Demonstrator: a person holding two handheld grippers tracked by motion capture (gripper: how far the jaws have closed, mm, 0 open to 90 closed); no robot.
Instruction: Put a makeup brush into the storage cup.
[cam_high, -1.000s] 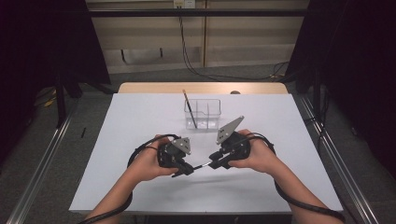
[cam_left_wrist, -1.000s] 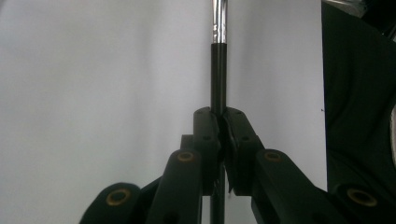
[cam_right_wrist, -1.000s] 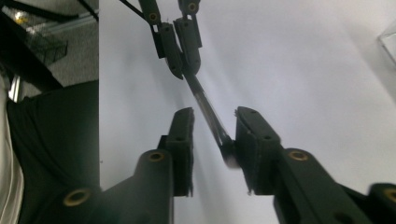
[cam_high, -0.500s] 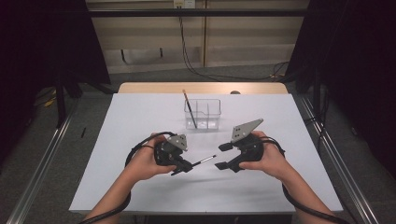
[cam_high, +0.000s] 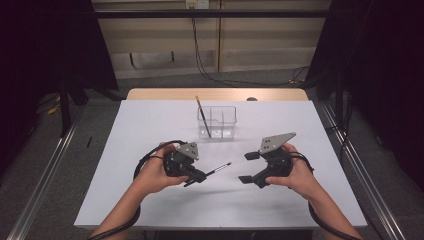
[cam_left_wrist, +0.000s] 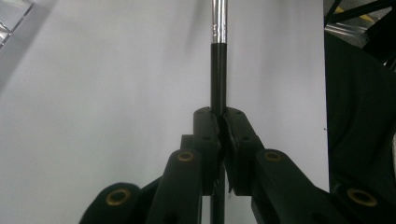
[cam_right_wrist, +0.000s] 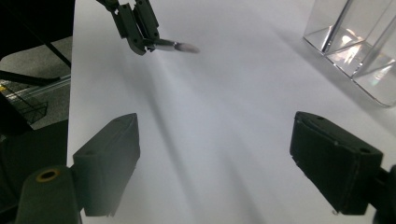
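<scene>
A thin black-handled brush (cam_high: 216, 169) with a silver ferrule (cam_left_wrist: 218, 21) sticks out of my left gripper (cam_high: 193, 176), which is shut on its handle (cam_left_wrist: 217, 74) just above the white table. Its tip points right, toward my right gripper (cam_high: 248, 167). The right gripper stands apart from the brush with its jaws wide (cam_right_wrist: 215, 158); they have just been opening and nothing lies between them. In the right gripper view, the left gripper (cam_right_wrist: 140, 32) and the brush tip (cam_right_wrist: 182, 46) show farther off.
A clear, divided container (cam_high: 216, 122) stands at the middle back of the white table (cam_high: 150, 120), with another thin brush (cam_high: 202, 116) leaning in it. Its corner also shows in the right gripper view (cam_right_wrist: 359, 51). Cables trail from both grippers.
The right gripper has drawn away to the right from the brush tip and sunk a little, and its jaws have spread. The left gripper has kept still with the brush.
</scene>
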